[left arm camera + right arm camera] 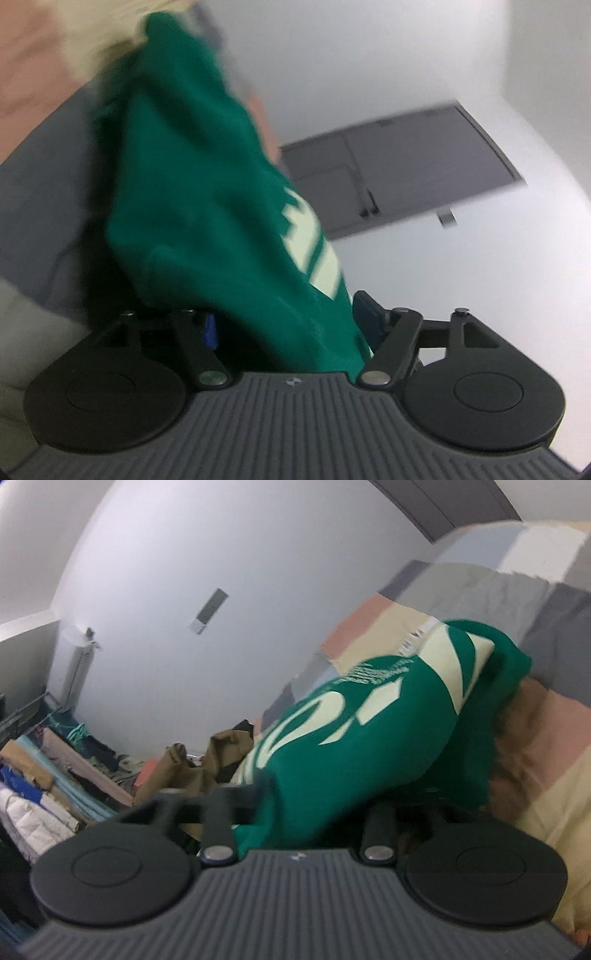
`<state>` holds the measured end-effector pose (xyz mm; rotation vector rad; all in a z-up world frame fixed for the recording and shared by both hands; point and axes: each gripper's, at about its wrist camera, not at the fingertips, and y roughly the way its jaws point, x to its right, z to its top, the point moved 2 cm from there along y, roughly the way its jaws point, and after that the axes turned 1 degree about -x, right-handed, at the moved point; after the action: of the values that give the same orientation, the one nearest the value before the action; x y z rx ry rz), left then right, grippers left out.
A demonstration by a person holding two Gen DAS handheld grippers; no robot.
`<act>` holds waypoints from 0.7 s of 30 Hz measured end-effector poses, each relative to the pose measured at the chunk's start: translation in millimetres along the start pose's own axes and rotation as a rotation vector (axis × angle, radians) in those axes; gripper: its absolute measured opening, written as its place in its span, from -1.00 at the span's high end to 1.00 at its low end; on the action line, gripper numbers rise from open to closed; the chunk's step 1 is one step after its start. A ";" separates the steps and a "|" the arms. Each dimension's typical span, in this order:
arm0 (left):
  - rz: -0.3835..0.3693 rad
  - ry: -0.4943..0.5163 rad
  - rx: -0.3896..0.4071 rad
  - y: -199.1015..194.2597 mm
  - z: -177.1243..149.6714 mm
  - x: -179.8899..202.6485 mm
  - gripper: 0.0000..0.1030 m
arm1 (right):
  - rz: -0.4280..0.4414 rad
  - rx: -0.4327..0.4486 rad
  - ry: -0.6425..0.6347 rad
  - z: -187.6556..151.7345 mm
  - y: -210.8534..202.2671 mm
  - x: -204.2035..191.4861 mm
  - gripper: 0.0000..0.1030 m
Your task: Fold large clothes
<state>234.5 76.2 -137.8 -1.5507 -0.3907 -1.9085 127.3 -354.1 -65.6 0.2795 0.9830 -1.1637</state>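
Green sweatshirt (pixel 369 746) bunched on patchwork bed cover (pixel 535 738), cream print up, part draped between both tools. Pile of other clothes (pixel 74 775) beside bed. Left tool (pixel 284 325): fingers spread, cloth loose between, not pinched. Right tool (pixel 299 805): likewise spread, blurred. Judgement: step is releasing fold; pull tools clear without snagging fabric, then flatten layers.

Cream print on green garment (pixel 369 746), mostly unreadable.
Large pale characters across the cloth, too blurred and folded to read for certain; a band of small lettering above them, illegible; only fragments visible from the left wrist.
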 end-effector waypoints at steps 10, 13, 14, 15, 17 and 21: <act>0.050 -0.196 0.033 20.6 19.9 -52.6 -0.48 | 0.009 -0.044 0.128 3.8 19.6 34.2 -0.27; 0.110 -0.219 0.043 22.7 20.8 -48.0 -0.49 | -0.004 -0.049 0.123 9.0 29.4 39.5 -0.24; 0.133 -0.237 0.043 21.4 21.9 -54.1 -0.49 | -0.004 -0.046 0.121 10.7 32.8 39.7 -0.11; 0.145 -0.264 0.044 22.0 21.9 -60.3 -0.49 | -0.003 -0.043 0.115 11.5 35.0 39.2 0.11; 0.135 -0.298 0.051 19.5 20.2 -65.7 -0.49 | 0.007 -0.035 0.090 12.4 36.1 35.1 0.46; 0.128 -0.288 0.062 18.5 15.7 -66.7 -0.49 | 0.071 -0.002 0.029 11.2 25.8 21.5 0.78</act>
<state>265.0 91.0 -200.2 -1.7696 -0.4571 -1.5659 156.3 -364.4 -83.1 0.3278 0.9917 -1.0971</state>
